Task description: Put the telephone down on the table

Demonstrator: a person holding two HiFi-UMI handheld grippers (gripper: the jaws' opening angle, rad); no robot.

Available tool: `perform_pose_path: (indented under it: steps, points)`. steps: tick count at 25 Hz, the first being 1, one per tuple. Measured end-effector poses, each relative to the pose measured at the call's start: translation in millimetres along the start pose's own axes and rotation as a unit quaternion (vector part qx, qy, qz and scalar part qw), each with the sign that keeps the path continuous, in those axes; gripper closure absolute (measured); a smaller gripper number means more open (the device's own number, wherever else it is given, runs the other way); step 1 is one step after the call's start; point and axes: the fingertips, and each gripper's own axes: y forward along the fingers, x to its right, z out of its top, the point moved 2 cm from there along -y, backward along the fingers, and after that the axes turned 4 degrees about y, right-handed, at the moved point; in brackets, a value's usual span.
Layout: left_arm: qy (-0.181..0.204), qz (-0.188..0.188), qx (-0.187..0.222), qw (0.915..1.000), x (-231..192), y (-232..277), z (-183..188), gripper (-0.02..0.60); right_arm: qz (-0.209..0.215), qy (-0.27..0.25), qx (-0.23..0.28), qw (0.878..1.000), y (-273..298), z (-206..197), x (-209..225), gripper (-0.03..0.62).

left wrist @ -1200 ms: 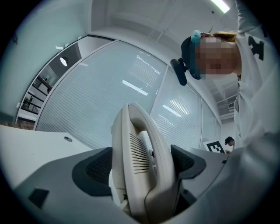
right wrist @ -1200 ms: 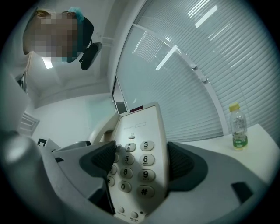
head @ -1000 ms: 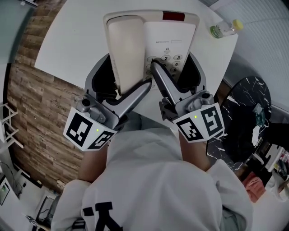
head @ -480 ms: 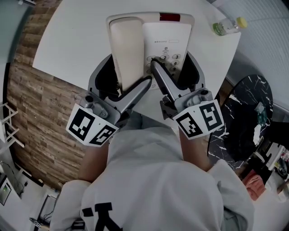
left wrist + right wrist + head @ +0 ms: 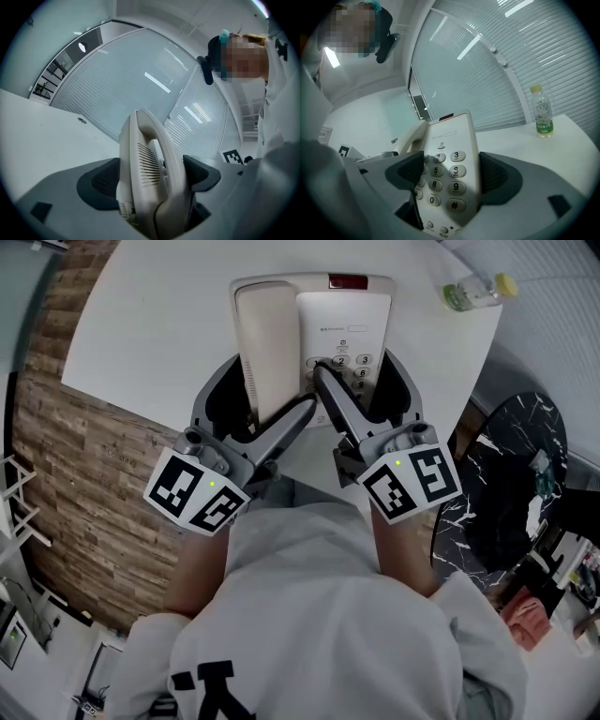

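Note:
A cream desk telephone (image 5: 349, 320), with its handset (image 5: 265, 348) resting in the cradle on its left, is held over the white table (image 5: 155, 324). My left gripper (image 5: 262, 401) is shut on the handset side, and the handset (image 5: 152, 173) fills the space between its dark pads in the left gripper view (image 5: 150, 180). My right gripper (image 5: 361, 381) is shut on the keypad side. The number keys (image 5: 447, 164) lie between its pads in the right gripper view (image 5: 447, 171). The phone's near end is tilted up. Whether its far end touches the table I cannot tell.
A small clear bottle with a yellow cap (image 5: 473, 294) is near the table's far right edge and shows upright in the right gripper view as the bottle (image 5: 542, 113). A black marbled round top (image 5: 511, 474) sits to the right, below the table. Wood flooring (image 5: 75, 456) lies to the left.
Both grippers and the telephone have moved a little forward over the table. The phone now looks smaller in the head view. The grip on it has not changed.

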Motion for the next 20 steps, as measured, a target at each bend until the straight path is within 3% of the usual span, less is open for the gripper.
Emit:
perform_pose_path:
  steps: [20]
  points:
    - [-0.059,0.023,-0.053,0.9966,-23,13,-37,0.166,-0.031,0.038,-0.065,0.997,14,-35,29,0.232]
